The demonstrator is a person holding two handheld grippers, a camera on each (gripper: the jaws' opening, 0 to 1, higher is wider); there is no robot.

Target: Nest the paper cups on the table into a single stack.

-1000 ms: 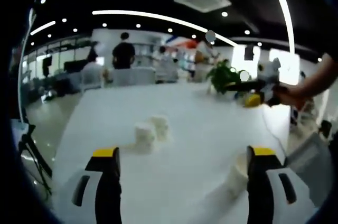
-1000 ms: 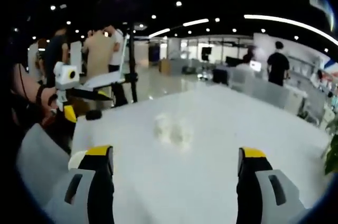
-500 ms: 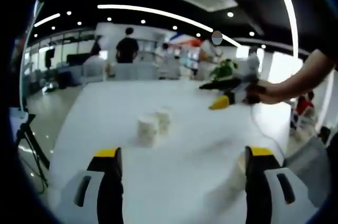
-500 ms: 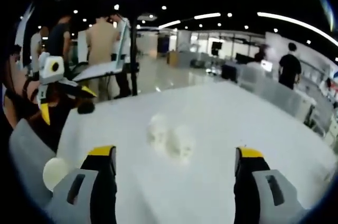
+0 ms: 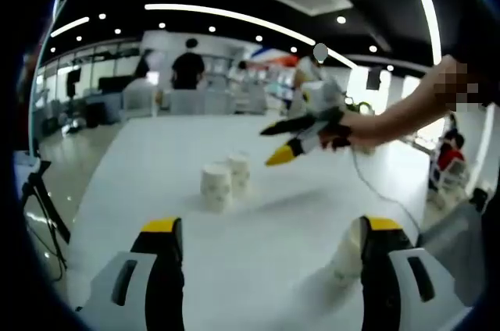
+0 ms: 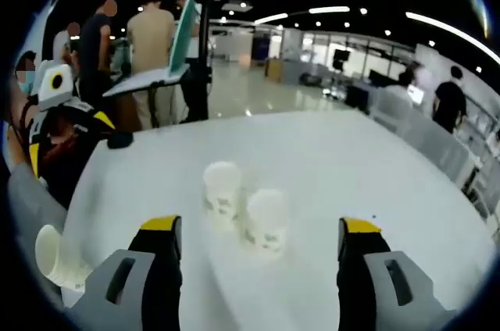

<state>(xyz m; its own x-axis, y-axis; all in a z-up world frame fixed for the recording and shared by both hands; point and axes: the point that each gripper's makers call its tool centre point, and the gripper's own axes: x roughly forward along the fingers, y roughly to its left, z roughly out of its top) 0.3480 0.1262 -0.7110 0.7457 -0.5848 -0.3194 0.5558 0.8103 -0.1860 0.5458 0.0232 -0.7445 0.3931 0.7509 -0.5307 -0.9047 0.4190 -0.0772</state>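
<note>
On the table (image 6: pixel 406 190), two upright cups (image 6: pixel 221 190) face the right claw (image 6: pixel 262 249), gaping and empty; left claw (image 5: pixel 266 257) likewise

A large open-plan office. Beyond the white table (image 6: pixel 328 151) ahead of the jaws stand desks with monitors (image 6: pixel 341 59), people (image 6: pixel 151 42) and ceiling light strips (image 5: pixel 234 19).

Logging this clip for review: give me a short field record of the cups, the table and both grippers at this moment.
surface: white table
cups upright: two paper cups side by side in mid-table, not nested
cup apart: third cup lying on its side near the table edge
left gripper: fingers open, nothing between them
right gripper: fingers open, nothing between them, aimed at the cup pair
stack: not yet started
background: people standing in an office behind the table
</note>
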